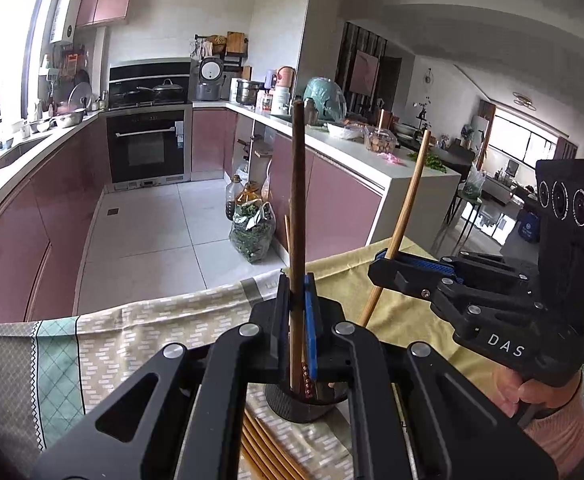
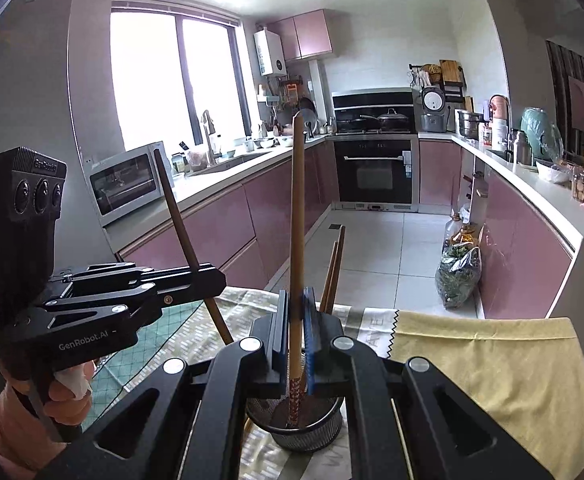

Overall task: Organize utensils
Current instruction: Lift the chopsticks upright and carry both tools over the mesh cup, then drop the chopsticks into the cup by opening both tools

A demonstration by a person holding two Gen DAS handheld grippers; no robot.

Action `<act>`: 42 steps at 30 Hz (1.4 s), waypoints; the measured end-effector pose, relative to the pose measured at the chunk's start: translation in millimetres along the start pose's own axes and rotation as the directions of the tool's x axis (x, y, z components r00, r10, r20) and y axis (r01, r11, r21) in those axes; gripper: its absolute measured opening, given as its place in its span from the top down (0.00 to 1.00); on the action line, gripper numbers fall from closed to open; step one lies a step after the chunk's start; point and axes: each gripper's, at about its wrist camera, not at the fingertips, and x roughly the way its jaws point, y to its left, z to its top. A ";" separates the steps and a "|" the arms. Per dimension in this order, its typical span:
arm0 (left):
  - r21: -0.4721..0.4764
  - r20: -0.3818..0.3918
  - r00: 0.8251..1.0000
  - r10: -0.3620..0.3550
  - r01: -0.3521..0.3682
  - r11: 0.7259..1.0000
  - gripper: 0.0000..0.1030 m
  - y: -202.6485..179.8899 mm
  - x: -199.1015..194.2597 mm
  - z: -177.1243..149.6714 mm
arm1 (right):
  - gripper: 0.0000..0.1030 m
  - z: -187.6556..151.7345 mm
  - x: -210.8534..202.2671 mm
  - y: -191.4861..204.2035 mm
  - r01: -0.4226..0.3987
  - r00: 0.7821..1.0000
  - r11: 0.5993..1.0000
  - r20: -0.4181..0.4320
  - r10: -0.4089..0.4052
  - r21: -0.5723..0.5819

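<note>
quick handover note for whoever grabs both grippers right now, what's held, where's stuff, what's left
Left gripper: shut on a dark chopstick, upright, tip down in the mesh holder.
Right gripper: shut on a light chopstick, its tip also in the holder.
Done: two more chopsticks seem to stand in the holder already.
Left: release both, then collect the loose chopsticks lying on the cloth.

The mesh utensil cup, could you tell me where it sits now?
In the right wrist view, the mesh utensil cup stands bottom centre on the patterned cloth, below the right claw.
</note>
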 end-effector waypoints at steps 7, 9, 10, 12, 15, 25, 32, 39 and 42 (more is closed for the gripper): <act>0.015 -0.123 0.992 -0.006 0.007 1.000 0.93 10.7 31.9 -15.8 | 0.94 -14.5 20.8 4.0 0.005 0.994 1.000 -0.105 -0.006 -0.006; 0.014 -0.143 0.990 -0.009 0.011 1.000 0.93 14.0 38.1 -18.9 | 0.94 -16.5 26.5 3.8 0.007 0.991 1.000 -0.132 -0.008 -0.006; 0.010 -0.152 0.988 -0.014 0.016 1.000 0.93 15.8 41.9 -19.4 | 0.94 -17.4 29.7 3.5 0.008 0.989 1.000 -0.149 -0.009 -0.006; 0.005 -0.161 0.987 -0.017 0.019 1.000 0.93 18.1 49.8 -18.8 | 0.94 -18.9 34.6 2.5 0.011 0.986 1.000 -0.169 -0.010 0.003; -0.001 -0.168 0.986 -0.022 0.023 1.000 0.93 21.9 56.4 -17.1 | 0.93 -19.8 42.4 -1.7 0.013 0.981 1.000 -0.192 -0.010 0.016; -0.032 -0.210 0.978 -0.015 0.008 0.999 0.87 31.4 81.9 -18.6 | 0.92 -22.3 53.6 -10.6 0.024 0.981 0.998 -0.192 -0.012 0.060; -0.042 -0.179 0.984 0.025 -0.033 0.999 0.81 37.8 70.2 -31.4 | 0.84 -26.9 44.1 -13.2 0.006 0.986 0.997 -0.164 0.008 0.083; -0.027 -0.073 0.994 0.078 -0.080 0.996 0.60 40.3 21.8 -50.1 | 0.72 -37.2 19.3 1.6 -0.054 0.991 0.996 -0.120 0.062 0.065; -0.018 -0.069 0.994 0.088 -0.090 0.996 0.56 41.6 7.7 -65.7 | 0.69 -44.9 6.9 10.3 -0.093 0.989 0.994 -0.107 0.099 0.056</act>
